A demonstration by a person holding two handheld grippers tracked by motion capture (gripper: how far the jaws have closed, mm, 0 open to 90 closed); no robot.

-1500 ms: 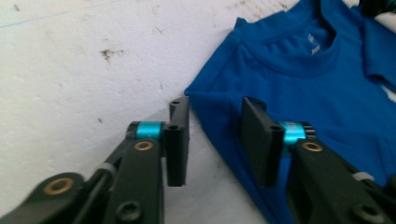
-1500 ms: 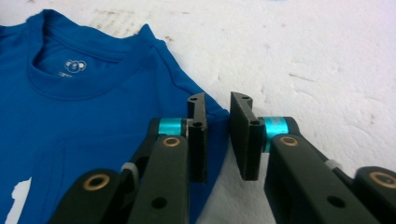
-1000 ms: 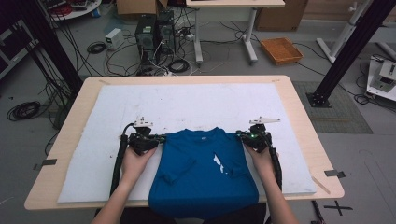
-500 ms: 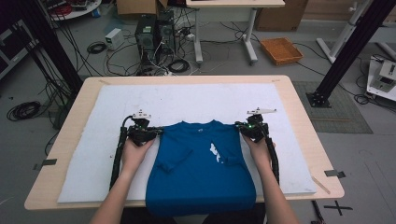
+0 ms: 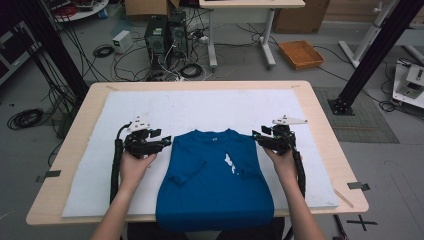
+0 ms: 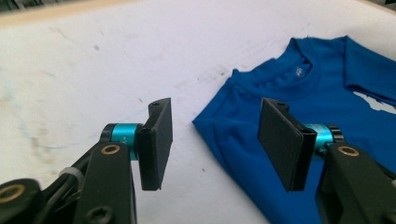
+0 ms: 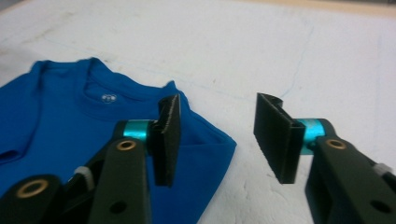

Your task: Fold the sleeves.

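The blue T-shirt (image 5: 215, 182) lies flat on the white mat (image 5: 200, 107), sleeves folded in, collar pointing away from the person, long axis running from collar to hem at the near edge. The left gripper (image 5: 162, 142) and right gripper (image 5: 257, 136) flank its shoulders, pointing inward, jaws just opened, apart, nothing between them.

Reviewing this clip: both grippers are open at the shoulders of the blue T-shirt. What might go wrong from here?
1. The T-shirt's hem hangs over the table's near edge, so the shirt may slide off.
2. The jaws of the left gripper and the right gripper have just been opening, and nothing is between them. Each open pair hangs over a folded shoulder corner; a careless sideways move could snag it and undo the folded-in sleeves.
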